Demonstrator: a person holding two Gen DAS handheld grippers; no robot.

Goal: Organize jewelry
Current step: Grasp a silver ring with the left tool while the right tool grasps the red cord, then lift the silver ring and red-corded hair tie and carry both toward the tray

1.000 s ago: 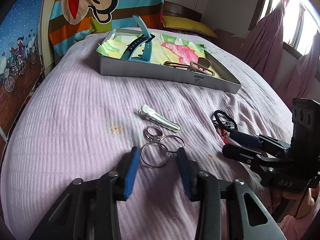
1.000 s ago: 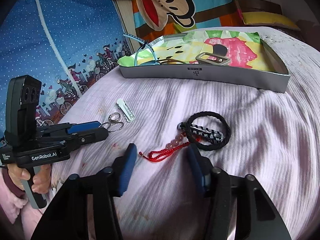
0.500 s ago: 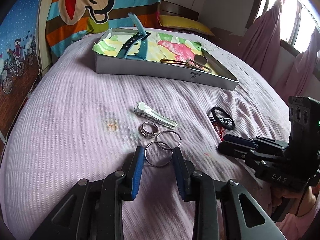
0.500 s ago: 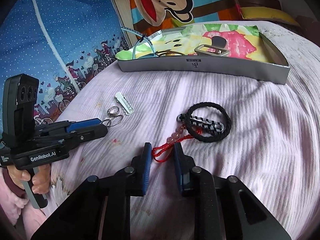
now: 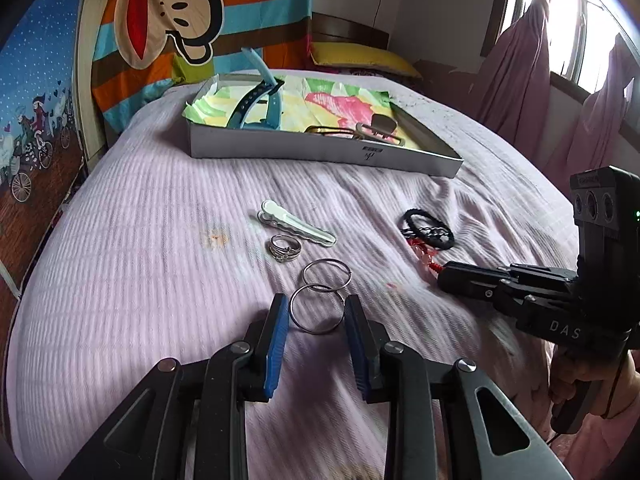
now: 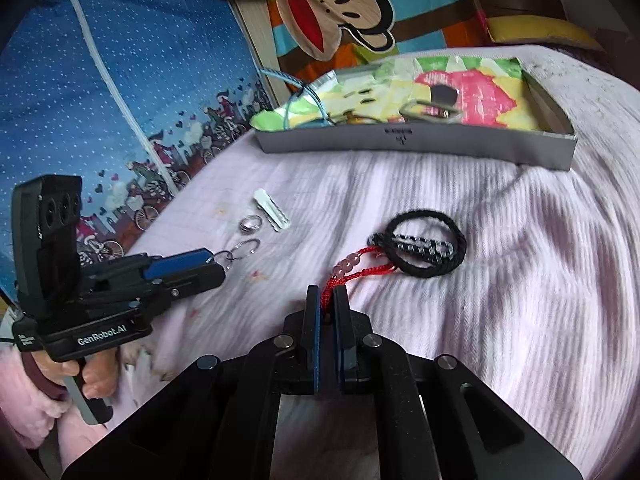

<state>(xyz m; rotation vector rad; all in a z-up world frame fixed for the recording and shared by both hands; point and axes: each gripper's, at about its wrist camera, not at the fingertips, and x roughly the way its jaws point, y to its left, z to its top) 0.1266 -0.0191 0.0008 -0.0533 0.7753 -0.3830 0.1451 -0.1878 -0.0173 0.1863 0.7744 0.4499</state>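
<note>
On the lilac bedspread (image 5: 120, 264), the left gripper (image 5: 316, 316) has its blue pads apart on either side of the near hoop (image 5: 317, 309), a thin wire ring lying flat; whether the pads touch it I cannot tell. A second hoop (image 5: 327, 276) overlaps it just beyond, with a silver ring (image 5: 285, 248) and a white hair clip (image 5: 296, 229) farther on. The right gripper (image 6: 328, 300) is clamped on the end of a red cord (image 6: 360, 274) with pink beads, which runs to a black hair tie (image 6: 424, 248) with a checked strap across it. Behind them sits a grey tray (image 5: 320, 152) lined with bright paper, holding a blue band (image 5: 260, 100) and a metal clasp (image 5: 380, 130).
</note>
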